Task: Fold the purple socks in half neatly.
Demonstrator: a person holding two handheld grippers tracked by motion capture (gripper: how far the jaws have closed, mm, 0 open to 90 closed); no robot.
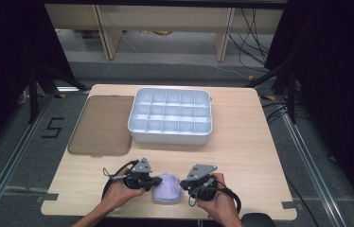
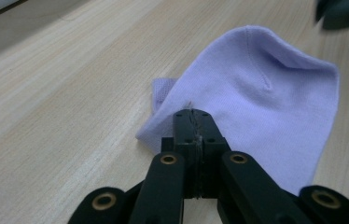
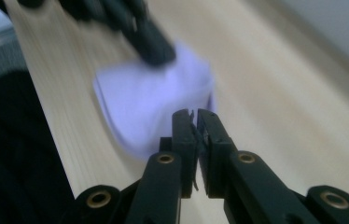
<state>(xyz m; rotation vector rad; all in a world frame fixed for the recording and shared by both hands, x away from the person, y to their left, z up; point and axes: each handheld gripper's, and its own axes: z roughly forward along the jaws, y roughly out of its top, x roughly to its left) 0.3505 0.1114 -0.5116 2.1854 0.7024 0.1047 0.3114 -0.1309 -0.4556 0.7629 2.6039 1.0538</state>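
- Left hand-held gripper (image 2: pixel 194 114): jaws pressed fully together, pinching the near edge of a lilac cloth (image 2: pixel 266 98). In the high view this hand-held gripper (image 1: pixel 155 181) sits at the cloth's (image 1: pixel 167 187) left edge.
- Cloth: folded, lying flat on the desk (image 1: pixel 241 142), spread ahead of the left jaws and between the two hand-held grippers.
- Right hand-held gripper (image 3: pixel 195 115): jaws all but closed, a thin slit left between them, nothing in it. The cloth (image 3: pixel 154 100) lies just beyond its tips; the picture is blurred, so contact is uncertain, probably none.
- In the high view the right hand-held gripper (image 1: pixel 186 183) is just beside the cloth's right edge.
- Well ahead of both: a white tray (image 1: pixel 139 127) with a grid of compartments, a brown lid (image 1: pixel 101 125) flat to its left.
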